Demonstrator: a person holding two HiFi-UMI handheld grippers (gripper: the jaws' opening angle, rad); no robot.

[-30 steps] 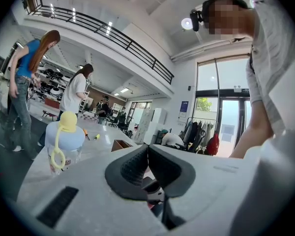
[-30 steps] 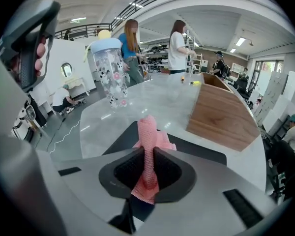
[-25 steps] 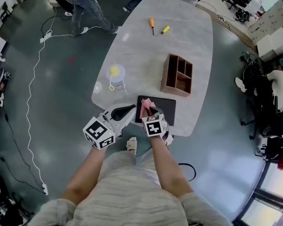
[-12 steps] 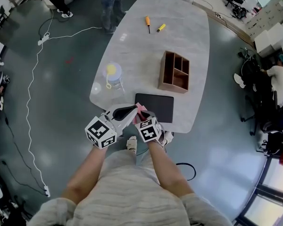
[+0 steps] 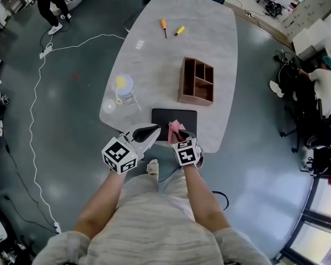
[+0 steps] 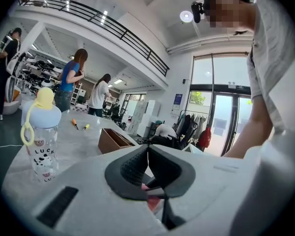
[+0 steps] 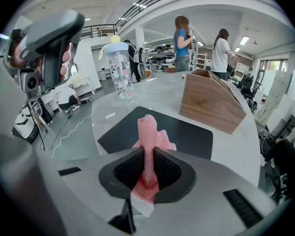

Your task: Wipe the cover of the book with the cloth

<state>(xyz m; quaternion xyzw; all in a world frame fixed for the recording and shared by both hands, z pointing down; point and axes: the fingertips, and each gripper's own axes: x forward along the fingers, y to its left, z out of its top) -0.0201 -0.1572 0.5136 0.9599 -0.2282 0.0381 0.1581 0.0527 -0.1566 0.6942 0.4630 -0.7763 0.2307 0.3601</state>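
Observation:
A black book [image 5: 182, 116] lies flat at the near edge of the grey table [image 5: 154, 65]. My right gripper [image 5: 179, 136] is shut on a pink cloth [image 5: 175, 128], which rests over the near middle of the book's cover. In the right gripper view the cloth [image 7: 150, 134] stands up between the jaws, with the book [image 7: 189, 134] just beyond. My left gripper [image 5: 156, 130] hovers at the table's near edge, just left of the book. Its jaws are shut with nothing between them, and they also meet in the left gripper view [image 6: 147, 151].
A wooden organizer [image 5: 196, 81] stands beyond the book. A clear bottle with a yellow lid [image 5: 123, 88] sits at the table's left edge. An orange screwdriver [image 5: 164, 26] and a yellow marker [image 5: 179, 31] lie at the far end. People stand round the table; a white cable [image 5: 38, 93] runs over the floor.
My right gripper has carried the pink cloth from the book's near left corner to the right along the near side of the cover. The left gripper has stayed beside the book.

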